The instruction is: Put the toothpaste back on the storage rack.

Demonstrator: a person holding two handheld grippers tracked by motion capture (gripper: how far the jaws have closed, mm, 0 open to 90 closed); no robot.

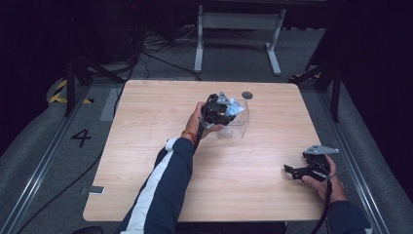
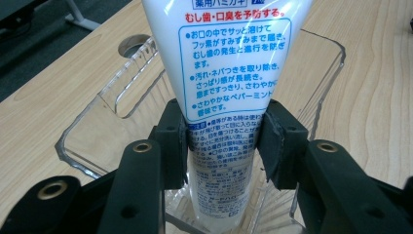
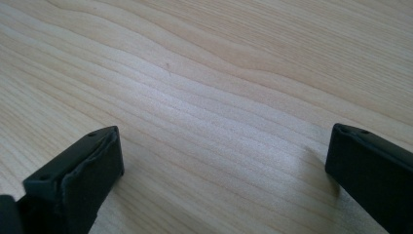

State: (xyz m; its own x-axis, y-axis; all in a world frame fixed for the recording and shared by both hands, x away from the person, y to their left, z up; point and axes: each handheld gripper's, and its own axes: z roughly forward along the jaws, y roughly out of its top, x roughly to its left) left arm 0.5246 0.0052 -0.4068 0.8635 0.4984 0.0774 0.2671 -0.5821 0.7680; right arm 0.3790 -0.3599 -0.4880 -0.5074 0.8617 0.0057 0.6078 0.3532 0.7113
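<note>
The left hand-held gripper point(image 2: 224, 141) is clamped on a white plastic tube with blue and red Japanese print point(image 2: 229, 73), holding it over a clear rectangular plastic bin point(image 2: 92, 117) near the far middle of the pale wooden surface point(image 1: 146, 146). The right hand-held gripper point(image 3: 224, 165), jaws apart, rests low at the near right.

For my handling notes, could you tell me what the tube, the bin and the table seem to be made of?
Tube: probably soft plastic, glossy white with printed text. Bin: clear hard plastic, by its see-through walls and shiny edges. Table: pale wood or wood-look laminate, matte, with visible grain.
</note>
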